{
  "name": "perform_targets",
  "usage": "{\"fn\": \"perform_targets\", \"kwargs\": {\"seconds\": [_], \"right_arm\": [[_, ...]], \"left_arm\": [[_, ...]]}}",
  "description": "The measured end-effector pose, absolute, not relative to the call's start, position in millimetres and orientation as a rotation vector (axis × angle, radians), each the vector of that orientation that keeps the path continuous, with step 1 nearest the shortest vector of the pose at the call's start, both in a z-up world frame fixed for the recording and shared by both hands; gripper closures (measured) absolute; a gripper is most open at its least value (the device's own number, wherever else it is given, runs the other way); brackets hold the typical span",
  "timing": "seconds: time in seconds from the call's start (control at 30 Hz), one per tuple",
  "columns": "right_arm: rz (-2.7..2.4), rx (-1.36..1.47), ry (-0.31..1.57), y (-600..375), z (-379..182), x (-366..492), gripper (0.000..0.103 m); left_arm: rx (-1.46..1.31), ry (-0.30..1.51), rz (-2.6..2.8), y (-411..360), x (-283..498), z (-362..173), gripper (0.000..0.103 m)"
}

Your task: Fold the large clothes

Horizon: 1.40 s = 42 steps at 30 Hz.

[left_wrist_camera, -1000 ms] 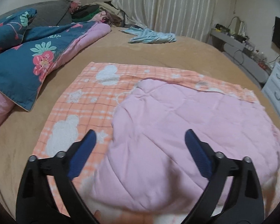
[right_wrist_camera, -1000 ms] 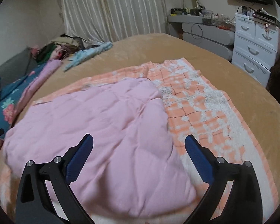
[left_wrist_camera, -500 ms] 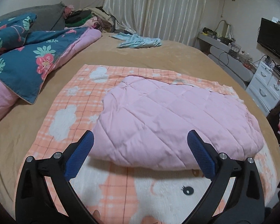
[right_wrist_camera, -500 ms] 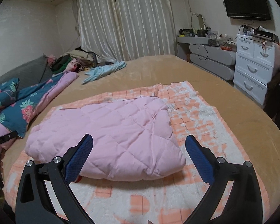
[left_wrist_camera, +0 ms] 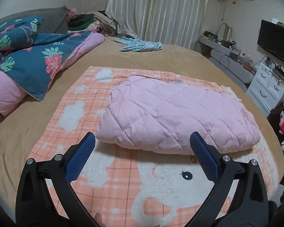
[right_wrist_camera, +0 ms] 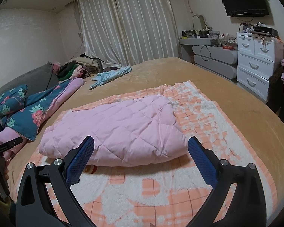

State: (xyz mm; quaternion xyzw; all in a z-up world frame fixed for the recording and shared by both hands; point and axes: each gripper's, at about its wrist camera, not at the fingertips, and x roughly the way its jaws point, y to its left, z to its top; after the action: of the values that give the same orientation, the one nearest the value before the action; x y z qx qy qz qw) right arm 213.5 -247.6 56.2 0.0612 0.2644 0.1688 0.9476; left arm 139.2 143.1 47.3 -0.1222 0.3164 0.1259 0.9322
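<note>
A pink quilted garment (left_wrist_camera: pixel 176 115) lies folded into a thick oblong on an orange-and-white checked blanket (left_wrist_camera: pixel 123 189) spread over the tan bed. It shows in the right wrist view too (right_wrist_camera: pixel 119 130), on the same blanket (right_wrist_camera: pixel 161 191). My left gripper (left_wrist_camera: pixel 142 147) is open and empty, raised just short of the garment's near edge. My right gripper (right_wrist_camera: pixel 141 149) is open and empty, also raised in front of that edge. The left gripper's body shows at the left edge of the right wrist view (right_wrist_camera: pixel 5 147).
A blue floral duvet with pink lining (left_wrist_camera: pixel 30 64) is heaped at the left of the bed. A light blue garment (left_wrist_camera: pixel 142 46) lies at the far side near the curtains. White drawers (right_wrist_camera: pixel 255 66) and a grey dressing table (right_wrist_camera: pixel 210 56) stand at the right.
Both grippers have pulled back and up from the pink garment, which now lies folded on the blanket. Both stayed open throughout.
</note>
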Motion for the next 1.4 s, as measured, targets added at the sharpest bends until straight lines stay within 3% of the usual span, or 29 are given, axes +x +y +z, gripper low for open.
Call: {"fn": "perform_targets", "kwargs": {"seconds": [0.87,1.4], "right_arm": [[0.327,0.135,0.61,-248.9,18.5,171.2,0.004],[0.262,0.275,0.745,-256.0,-30.4,216.8,0.004]], "left_arm": [[-0.232,0.72,0.253,119.4,109.0,-1.2,0.009],[-0.405,0.811,0.236,144.6,141.3,-49.2,0.009]]}}
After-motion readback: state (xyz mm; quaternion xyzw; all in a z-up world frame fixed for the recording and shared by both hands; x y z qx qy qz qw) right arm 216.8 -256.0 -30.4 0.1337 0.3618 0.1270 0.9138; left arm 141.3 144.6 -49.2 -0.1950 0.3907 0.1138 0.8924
